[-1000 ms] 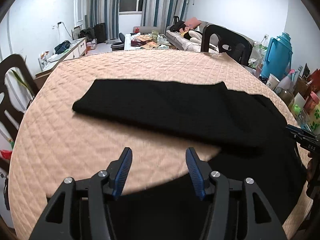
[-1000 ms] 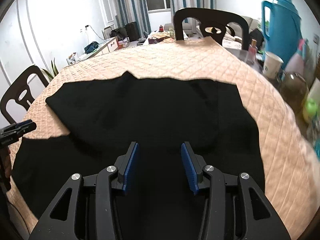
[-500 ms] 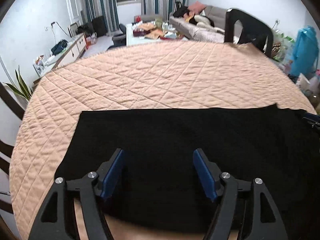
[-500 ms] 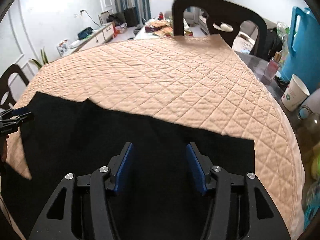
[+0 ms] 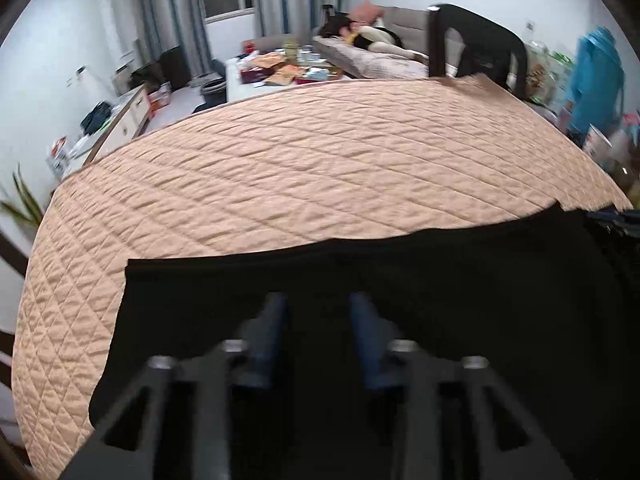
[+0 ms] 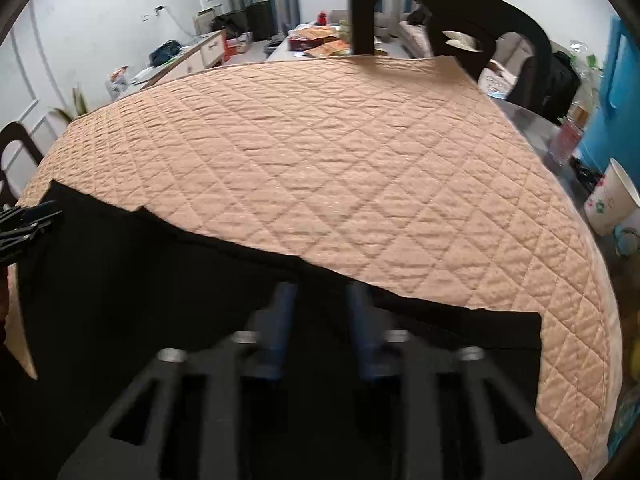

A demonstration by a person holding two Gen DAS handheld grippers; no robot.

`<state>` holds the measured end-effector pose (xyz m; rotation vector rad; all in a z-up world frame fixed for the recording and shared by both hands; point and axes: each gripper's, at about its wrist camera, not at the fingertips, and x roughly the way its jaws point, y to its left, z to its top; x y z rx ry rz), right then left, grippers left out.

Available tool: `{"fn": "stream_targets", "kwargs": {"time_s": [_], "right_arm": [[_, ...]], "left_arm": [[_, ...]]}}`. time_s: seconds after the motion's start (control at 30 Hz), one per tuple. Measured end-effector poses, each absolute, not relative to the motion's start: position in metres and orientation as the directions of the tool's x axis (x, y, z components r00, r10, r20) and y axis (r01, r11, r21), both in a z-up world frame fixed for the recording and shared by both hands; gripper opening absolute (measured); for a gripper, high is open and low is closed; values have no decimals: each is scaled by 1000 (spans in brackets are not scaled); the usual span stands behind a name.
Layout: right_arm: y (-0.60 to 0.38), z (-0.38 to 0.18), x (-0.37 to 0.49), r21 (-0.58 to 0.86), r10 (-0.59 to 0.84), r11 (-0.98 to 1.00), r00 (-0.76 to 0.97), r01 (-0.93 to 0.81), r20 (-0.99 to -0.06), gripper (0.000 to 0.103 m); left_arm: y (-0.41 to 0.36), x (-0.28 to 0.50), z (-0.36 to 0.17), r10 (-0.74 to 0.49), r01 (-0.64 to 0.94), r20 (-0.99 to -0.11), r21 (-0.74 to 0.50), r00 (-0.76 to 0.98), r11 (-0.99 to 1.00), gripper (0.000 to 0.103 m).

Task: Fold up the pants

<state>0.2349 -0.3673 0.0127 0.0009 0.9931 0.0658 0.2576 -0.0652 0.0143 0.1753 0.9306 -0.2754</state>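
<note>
Black pants (image 5: pixel 440 280) lie flat on the near part of a round table with a peach quilted cover (image 5: pixel 320 152). My left gripper (image 5: pixel 318 304) is low over the pants, its blue-padded jaws partly open with nothing visibly between them. My right gripper (image 6: pixel 320 292) is also low over the pants (image 6: pixel 160 280), near their far edge, jaws partly open. The left gripper's tip shows at the left edge of the right wrist view (image 6: pixel 28 220). The cloth under both grippers is too dark to show folds.
A black chair (image 6: pixel 448 28) stands at the table's far side. A blue thermos (image 5: pixel 596 76), a paper cup (image 6: pixel 612 196) and bottles crowd the right edge. A sofa, a low table and cabinets lie beyond.
Both grippers have moved forward and down over the pants, so that the cloth's far edge lies close ahead. Both sets of jaws have narrowed from wide open.
</note>
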Motion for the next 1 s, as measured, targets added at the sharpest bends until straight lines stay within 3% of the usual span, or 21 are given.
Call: {"fn": "stream_targets", "kwargs": {"time_s": [0.03, 0.17, 0.43, 0.67, 0.83, 1.0], "right_arm": [[-363, 13, 235, 8, 35, 999, 546, -52, -837, 12], [-363, 19, 233, 2, 25, 999, 552, -42, -833, 3], [-364, 77, 173, 67, 86, 996, 676, -54, -732, 2], [-354, 119, 72, 93, 128, 992, 780, -89, -612, 0], [-358, 110, 3, 156, 145, 986, 794, -64, -591, 0], [-371, 80, -46, 255, 148, 967, 773, 18, -616, 0]], "left_arm": [[-68, 257, 16, -155, 312, -810, 35, 565, 949, 6], [-73, 256, 20, -122, 294, -810, 64, 574, 954, 4], [-42, 202, 69, -209, 274, -723, -28, 658, 961, 4], [-24, 99, 104, -267, 294, -608, -56, 748, 954, 4], [-9, 28, 94, -313, 301, -578, -120, 753, 946, 4], [0, -22, 57, -362, 292, -628, -216, 689, 932, 4]]}}
